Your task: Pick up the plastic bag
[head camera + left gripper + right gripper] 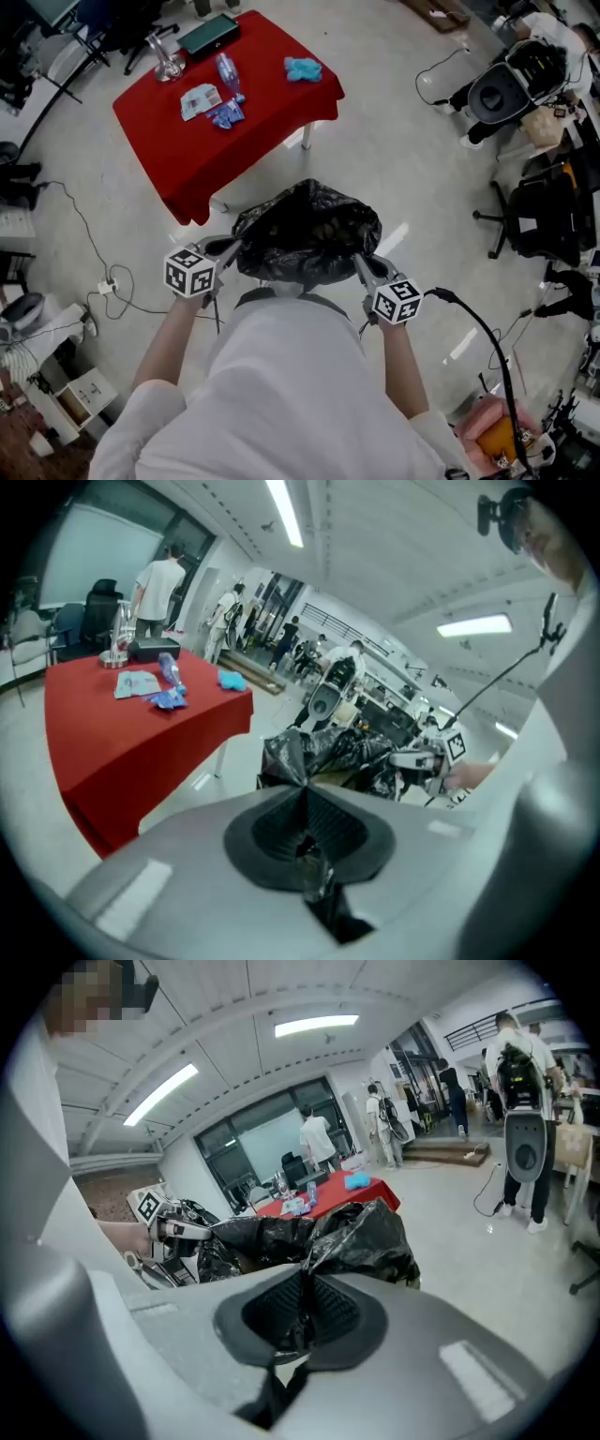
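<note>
A crumpled black plastic bag [307, 232] hangs above the floor in front of me, stretched between both grippers. My left gripper [228, 250] is shut on the bag's left rim, and its black film is pinched between the jaws [302, 794]. My right gripper [362, 265] is shut on the right rim, with the film caught in the same way [305, 1277]. The bag [330, 750] fills the middle of the left gripper view, with the right gripper [420, 759] beyond it. Past the bag [361, 1232] in the right gripper view is the left gripper [180, 1230].
Ahead of me stands a table with a red cloth [178, 150], carrying a clear bottle [227, 73], a blue cloth [303, 68], packets [202, 99] and a dark box [208, 35]. Office chairs [539, 220] and a white machine [511, 84] stand at the right. Cables [103, 272] cross the floor.
</note>
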